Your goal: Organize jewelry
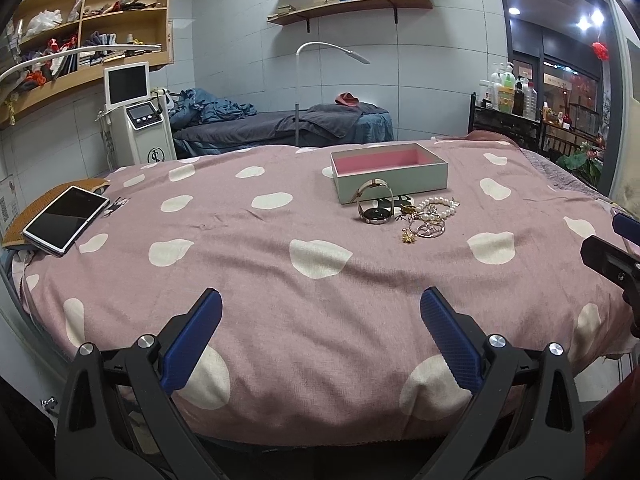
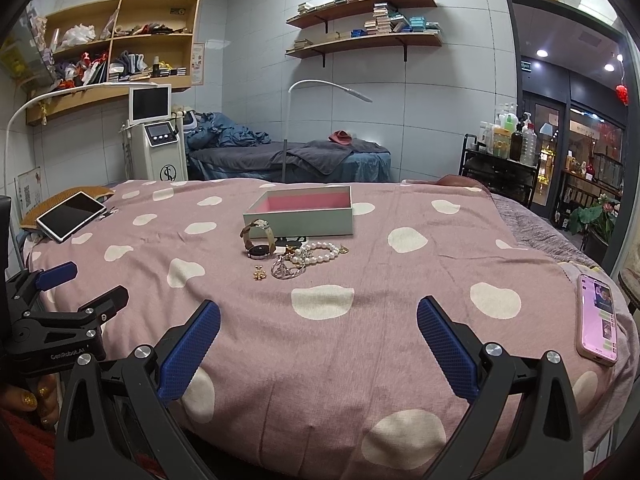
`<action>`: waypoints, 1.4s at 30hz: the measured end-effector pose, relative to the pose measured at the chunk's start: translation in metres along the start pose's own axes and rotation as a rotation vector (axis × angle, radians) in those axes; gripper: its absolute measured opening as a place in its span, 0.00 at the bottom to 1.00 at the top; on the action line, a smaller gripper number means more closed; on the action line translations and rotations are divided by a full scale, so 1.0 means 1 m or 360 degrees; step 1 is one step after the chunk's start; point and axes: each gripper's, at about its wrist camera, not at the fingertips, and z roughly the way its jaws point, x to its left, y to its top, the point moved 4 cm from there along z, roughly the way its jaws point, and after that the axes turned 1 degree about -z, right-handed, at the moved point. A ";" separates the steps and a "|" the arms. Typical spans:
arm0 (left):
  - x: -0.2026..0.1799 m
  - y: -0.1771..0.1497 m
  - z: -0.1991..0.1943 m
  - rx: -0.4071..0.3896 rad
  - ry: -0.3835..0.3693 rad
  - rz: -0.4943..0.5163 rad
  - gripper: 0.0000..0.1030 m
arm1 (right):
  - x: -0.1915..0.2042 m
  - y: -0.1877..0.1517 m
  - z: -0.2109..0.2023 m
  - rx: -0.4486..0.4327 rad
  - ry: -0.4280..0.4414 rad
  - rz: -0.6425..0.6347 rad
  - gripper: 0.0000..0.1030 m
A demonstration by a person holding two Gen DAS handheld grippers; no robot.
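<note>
A grey box with a pink lining (image 1: pixel 390 184) (image 2: pixel 300 220) stands open on the pink spotted bedspread (image 1: pixel 240 264) (image 2: pixel 360 340). Just in front of it lies a small heap of jewelry: a watch with a tan strap (image 1: pixel 374 208) (image 2: pixel 260 240), a pearl bracelet (image 1: pixel 438 206) (image 2: pixel 320 254), silver rings (image 1: pixel 428 229) (image 2: pixel 287 270) and a small gold charm (image 1: pixel 409 237) (image 2: pixel 259 273). My left gripper (image 1: pixel 320 336) (image 2: pixel 86 284) hovers open over the near edge, well short of the heap. My right gripper (image 2: pixel 318 344) is open too, with nothing between its fingers.
A white tablet (image 1: pixel 66 220) (image 2: pixel 71 215) lies at the bed's far left. A pink phone (image 2: pixel 597 318) rests near the right edge. Beyond the bed stand a white machine with a screen (image 1: pixel 134 116), a massage bed (image 1: pixel 288 124) and a bottle cart (image 1: pixel 506 120).
</note>
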 end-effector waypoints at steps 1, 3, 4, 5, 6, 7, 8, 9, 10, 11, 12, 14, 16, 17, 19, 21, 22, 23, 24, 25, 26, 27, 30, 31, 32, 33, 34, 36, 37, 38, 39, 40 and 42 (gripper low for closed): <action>-0.001 0.000 0.005 0.0025 -0.0018 0.0004 0.95 | -0.003 0.000 0.008 0.0036 0.0024 0.0007 0.94; -0.002 0.000 0.017 0.0087 -0.0066 0.0009 0.95 | -0.007 -0.001 0.016 0.0084 0.0037 0.0012 0.94; -0.001 0.000 0.021 0.0105 -0.0081 0.0010 0.95 | -0.009 -0.002 0.020 0.0106 0.0046 0.0014 0.94; -0.002 0.001 0.026 0.0124 -0.0094 0.0014 0.95 | -0.010 -0.002 0.026 0.0133 0.0059 0.0016 0.94; -0.002 0.002 0.031 0.0141 -0.0108 0.0021 0.95 | -0.013 -0.003 0.030 0.0158 0.0070 0.0022 0.94; -0.003 0.003 0.037 0.0161 -0.0120 0.0027 0.95 | -0.016 -0.003 0.036 0.0186 0.0089 0.0030 0.94; -0.003 0.005 0.043 0.0184 -0.0134 0.0030 0.95 | -0.018 -0.003 0.042 0.0212 0.0109 0.0038 0.94; -0.003 0.006 0.048 0.0200 -0.0146 0.0030 0.95 | -0.020 -0.003 0.047 0.0239 0.0119 0.0041 0.94; -0.003 0.008 0.053 0.0212 -0.0162 0.0029 0.95 | -0.022 -0.002 0.052 0.0266 0.0128 0.0046 0.94; -0.004 0.011 0.057 0.0222 -0.0178 0.0026 0.95 | -0.023 -0.002 0.058 0.0293 0.0144 0.0044 0.94; -0.003 0.014 0.062 0.0238 -0.0187 0.0022 0.95 | -0.024 -0.001 0.062 0.0318 0.0158 0.0040 0.94; -0.004 0.021 0.070 0.0238 -0.0209 0.0026 0.95 | -0.024 0.001 0.075 0.0351 0.0168 0.0015 0.94; -0.007 0.030 0.078 0.0231 -0.0215 0.0055 0.94 | -0.023 0.005 0.086 0.0364 0.0178 -0.0022 0.94; -0.008 0.035 0.083 0.0227 -0.0217 0.0069 0.93 | -0.023 0.008 0.091 0.0378 0.0183 -0.0039 0.94; -0.011 0.046 0.095 0.0219 -0.0218 0.0103 0.87 | -0.024 0.013 0.103 0.0414 0.0171 -0.0065 0.91; -0.012 0.056 0.110 0.0223 -0.0219 0.0134 0.83 | -0.026 0.022 0.114 0.0425 0.0182 -0.0087 0.86; -0.012 0.061 0.118 0.0225 -0.0220 0.0147 0.81 | -0.027 0.026 0.121 0.0431 0.0177 -0.0095 0.84; -0.013 0.065 0.126 0.0232 -0.0210 0.0164 0.79 | -0.029 0.030 0.127 0.0442 0.0171 -0.0097 0.80; -0.013 0.070 0.135 0.0235 -0.0194 0.0189 0.75 | -0.031 0.035 0.135 0.0456 0.0169 -0.0093 0.76; -0.013 0.073 0.143 0.0237 -0.0180 0.0208 0.72 | -0.033 0.039 0.142 0.0473 0.0176 -0.0077 0.74; -0.013 0.077 0.153 0.0249 -0.0169 0.0226 0.70 | -0.035 0.042 0.150 0.0495 0.0189 -0.0054 0.71; -0.013 0.080 0.161 0.0265 -0.0166 0.0238 0.66 | -0.037 0.045 0.157 0.0523 0.0207 -0.0024 0.67; -0.015 0.087 0.186 0.0301 -0.0171 0.0269 0.60 | -0.040 0.048 0.183 0.0631 0.0249 0.0080 0.55; -0.016 0.088 0.192 0.0306 -0.0164 0.0273 0.58 | -0.041 0.048 0.192 0.0670 0.0251 0.0105 0.52; -0.015 0.091 0.200 0.0318 -0.0150 0.0276 0.57 | -0.040 0.048 0.200 0.0695 0.0261 0.0128 0.47; -0.016 0.092 0.205 0.0332 -0.0158 0.0268 0.54 | -0.040 0.047 0.208 0.0719 0.0263 0.0159 0.44; -0.016 0.094 0.210 0.0349 -0.0188 0.0250 0.54 | -0.040 0.047 0.214 0.0736 0.0243 0.0179 0.43; -0.018 0.097 0.215 0.0353 -0.0256 0.0220 0.53 | -0.039 0.047 0.225 0.0760 0.0240 0.0230 0.42; -0.020 0.097 0.218 0.0362 -0.0267 0.0223 0.53 | -0.039 0.046 0.231 0.0779 0.0242 0.0269 0.41; -0.023 0.096 0.222 0.0374 -0.0264 0.0235 0.53 | -0.039 0.046 0.236 0.0801 0.0228 0.0293 0.39; -0.025 0.095 0.225 0.0380 -0.0257 0.0243 0.53 | -0.038 0.045 0.241 0.0815 0.0215 0.0312 0.37; -0.027 0.095 0.228 0.0386 -0.0256 0.0244 0.53 | -0.038 0.044 0.246 0.0827 0.0206 0.0321 0.35; -0.030 0.096 0.236 0.0392 -0.0262 0.0240 0.52 | -0.036 0.043 0.254 0.0854 0.0176 0.0323 0.29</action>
